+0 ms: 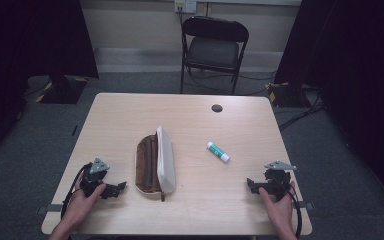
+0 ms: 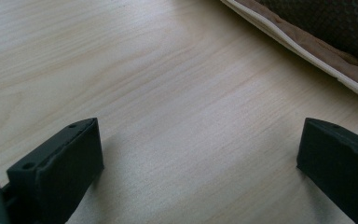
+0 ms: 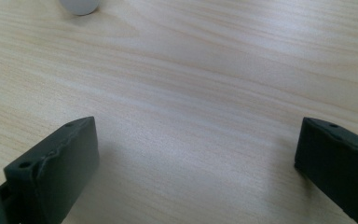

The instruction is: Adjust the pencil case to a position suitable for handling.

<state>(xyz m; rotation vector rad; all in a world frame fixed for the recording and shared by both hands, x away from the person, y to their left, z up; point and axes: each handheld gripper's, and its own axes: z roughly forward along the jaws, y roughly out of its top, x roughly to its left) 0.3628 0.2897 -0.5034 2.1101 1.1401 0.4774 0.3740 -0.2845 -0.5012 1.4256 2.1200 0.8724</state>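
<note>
Brown pouch (image 1: 154, 163) beside glue stick (image 1: 218, 151)

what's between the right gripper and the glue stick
Nothing: bare table runs from the right gripper to the glue stick, as the high view shows. The right gripper view shows wood up to the stick's white end.
</note>
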